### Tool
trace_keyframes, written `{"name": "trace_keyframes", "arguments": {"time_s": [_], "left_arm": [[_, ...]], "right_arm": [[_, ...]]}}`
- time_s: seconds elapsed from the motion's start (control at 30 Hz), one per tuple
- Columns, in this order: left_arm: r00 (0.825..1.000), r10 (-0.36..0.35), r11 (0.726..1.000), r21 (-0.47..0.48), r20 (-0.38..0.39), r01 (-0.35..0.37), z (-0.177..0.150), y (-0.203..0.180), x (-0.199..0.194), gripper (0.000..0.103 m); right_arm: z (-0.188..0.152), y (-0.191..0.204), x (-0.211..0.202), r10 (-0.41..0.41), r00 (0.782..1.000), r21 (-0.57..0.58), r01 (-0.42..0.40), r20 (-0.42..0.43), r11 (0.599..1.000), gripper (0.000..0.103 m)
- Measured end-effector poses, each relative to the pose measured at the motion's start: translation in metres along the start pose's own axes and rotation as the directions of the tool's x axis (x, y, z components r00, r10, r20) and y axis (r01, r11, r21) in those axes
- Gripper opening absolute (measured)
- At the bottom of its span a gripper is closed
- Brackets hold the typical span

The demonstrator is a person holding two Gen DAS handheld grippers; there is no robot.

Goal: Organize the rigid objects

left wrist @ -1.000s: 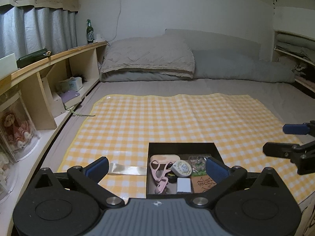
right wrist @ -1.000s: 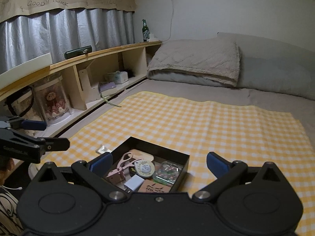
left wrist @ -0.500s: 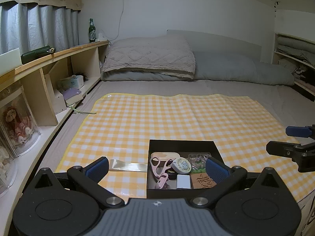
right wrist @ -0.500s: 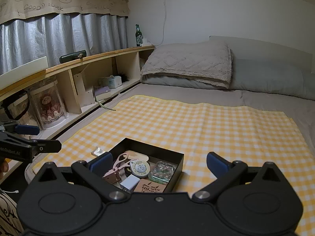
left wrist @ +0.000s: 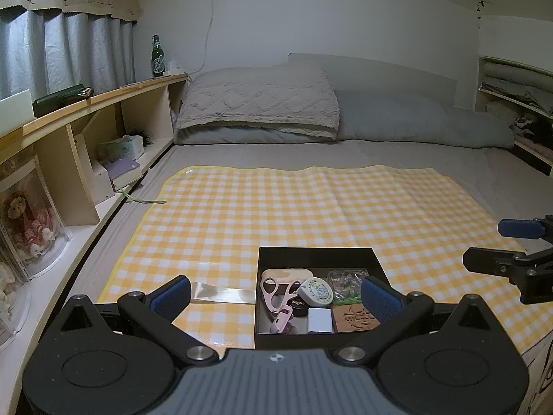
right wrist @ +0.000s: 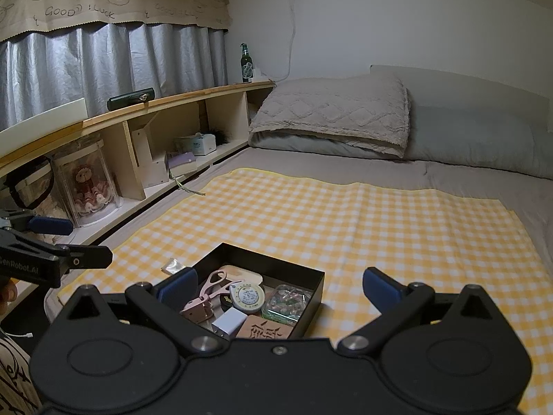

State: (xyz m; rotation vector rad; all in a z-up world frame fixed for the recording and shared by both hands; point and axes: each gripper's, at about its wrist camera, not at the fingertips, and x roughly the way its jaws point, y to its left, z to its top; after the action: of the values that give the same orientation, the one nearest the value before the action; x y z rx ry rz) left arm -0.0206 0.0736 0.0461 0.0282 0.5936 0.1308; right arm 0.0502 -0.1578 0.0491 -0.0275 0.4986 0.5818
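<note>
The black box (left wrist: 316,254) has its near wall hidden behind the gripper body in both views; the wooden block (right wrist: 264,329) is cut off there too — only part of its carved mark shows; the clear case (right wrist: 286,299) holds small bits too fine to tell.

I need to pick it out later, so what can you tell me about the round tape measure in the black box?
The round tape measure is a flat, pale mint disc, seemingly plastic, with a printed white face. It lies slightly tilted among the clutter in the black box, resting against the pink eyelash curler and over a small dark round tin. Neither gripper touches it.
</note>
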Motion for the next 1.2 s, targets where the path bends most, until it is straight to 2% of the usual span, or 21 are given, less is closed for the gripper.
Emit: {"name": "trace_keyframes", "arguments": {"time_s": [1.2], "left_arm": [[1.000, -0.003, 1.000, 0.007, 0.000, 0.003, -0.0001, -0.0023, -0.0004, 0.103]], "right_arm": [[0.0002, -0.0006, -0.0016, 0.004, 1.000, -0.001, -0.004, 0.003, 1.000, 0.103]]}}
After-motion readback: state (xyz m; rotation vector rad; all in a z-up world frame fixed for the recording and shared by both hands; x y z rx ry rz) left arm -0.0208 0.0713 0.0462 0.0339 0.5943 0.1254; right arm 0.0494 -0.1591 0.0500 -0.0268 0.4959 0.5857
